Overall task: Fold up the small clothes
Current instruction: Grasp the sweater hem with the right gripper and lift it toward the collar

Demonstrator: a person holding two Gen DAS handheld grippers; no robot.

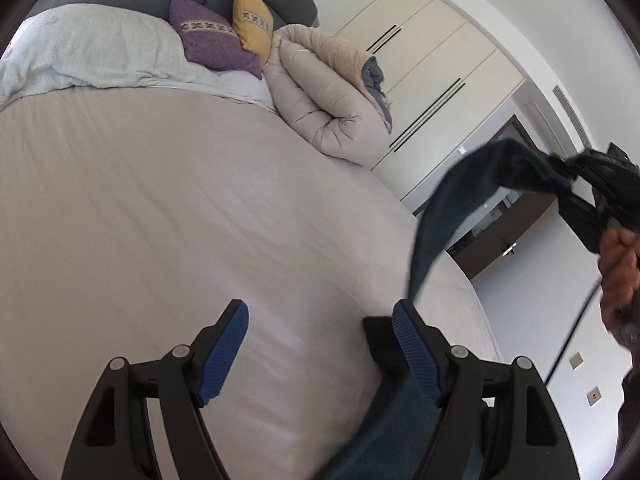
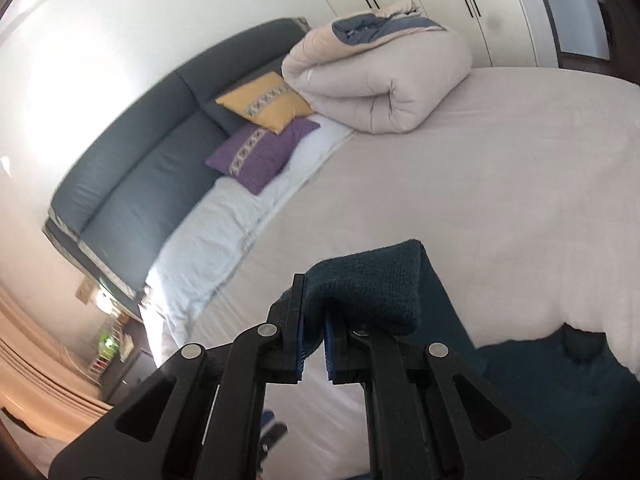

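The right gripper (image 2: 314,344) is clamped tight on a bunched corner of the dark teal knitted cloth (image 2: 372,288), holding it up off the bed so the rest hangs free — likely to shake it out before laying it flat. The left gripper (image 1: 320,344) stands wide with nothing pressed between its pads; the cloth drapes past its right finger (image 1: 414,356), perhaps so a second corner can be caught. The pale grey bedsheet (image 1: 180,208) offers broad bare room — the rolled beige duvet (image 1: 320,92) and purple cushion (image 1: 212,40) lie well apart, near the headboard.
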